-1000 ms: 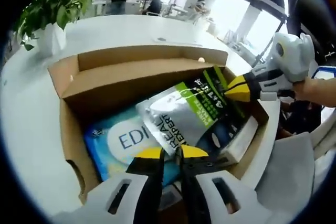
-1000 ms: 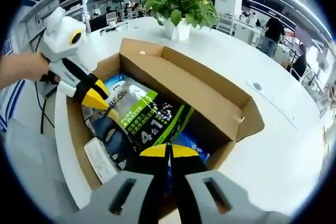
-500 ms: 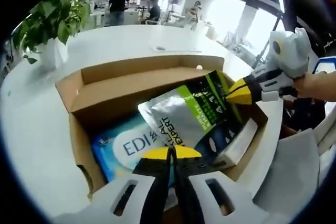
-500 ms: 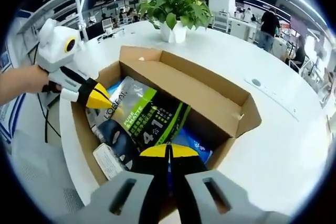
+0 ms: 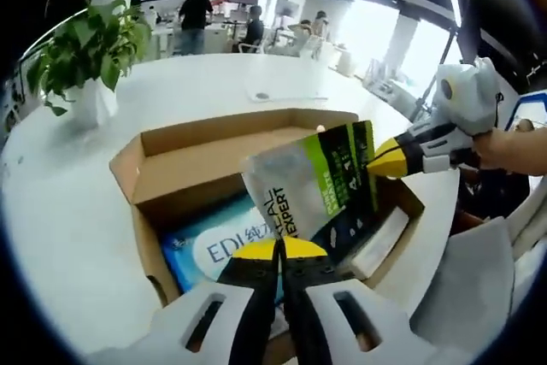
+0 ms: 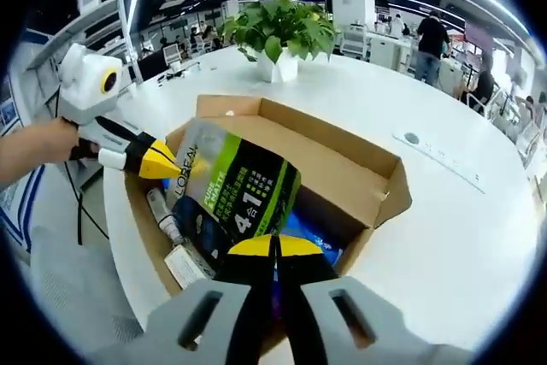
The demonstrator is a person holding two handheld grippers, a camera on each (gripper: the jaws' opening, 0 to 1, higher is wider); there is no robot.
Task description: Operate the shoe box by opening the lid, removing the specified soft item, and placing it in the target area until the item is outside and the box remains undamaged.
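Left gripper view: the left claw [image 5: 275, 249] and the right claw [image 5: 382, 158], both closed, pinch opposite edges of the green-and-silver pouch [image 5: 312, 190], raised above the open shoe box [image 5: 184, 160] on the white desk [image 5: 60, 211], near the potted plant [image 5: 85, 53].

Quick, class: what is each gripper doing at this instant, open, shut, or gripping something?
Left gripper: shut on the silver and green pouch.
Right gripper: shut on the same pouch's opposite edge, raised above the shoe box.
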